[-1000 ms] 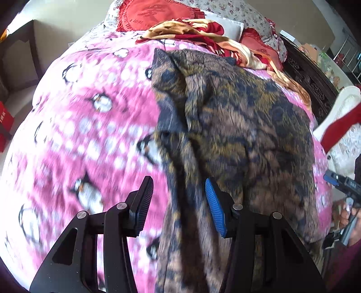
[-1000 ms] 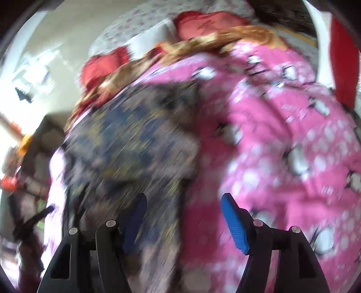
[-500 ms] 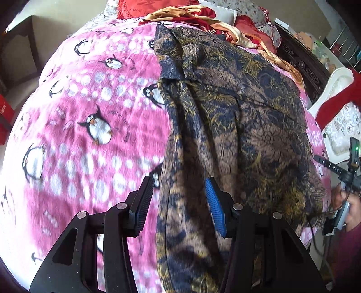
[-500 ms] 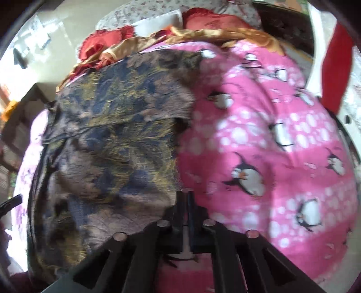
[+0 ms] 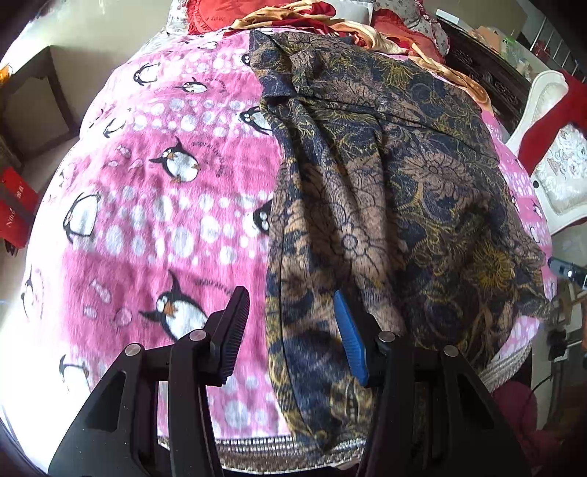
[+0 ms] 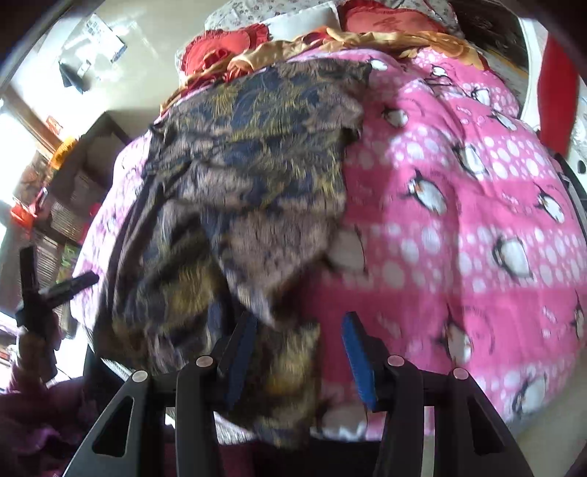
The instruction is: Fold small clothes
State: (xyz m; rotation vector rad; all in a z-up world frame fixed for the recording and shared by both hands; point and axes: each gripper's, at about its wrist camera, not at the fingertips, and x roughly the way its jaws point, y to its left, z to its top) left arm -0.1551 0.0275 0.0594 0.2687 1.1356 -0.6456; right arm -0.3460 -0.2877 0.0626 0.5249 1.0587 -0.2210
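The patterned garment [image 5: 385, 190] lies rumpled and loosely doubled on the pink penguin blanket [image 5: 165, 205] that covers the bed, its near hem reaching the blanket's front edge, so the folding looks barely begun: no neat crease shows yet, and smoothing and the real folds are left. The left gripper [image 5: 293, 332] stands half open over the garment's left edge with nothing pinched, and the right gripper [image 6: 299, 356] has just been opening, its jaws apart with cloth lying between them but not pressed. Bare blanket gives working room beside the garment, while pillows [image 5: 227, 14] crowd the far end.
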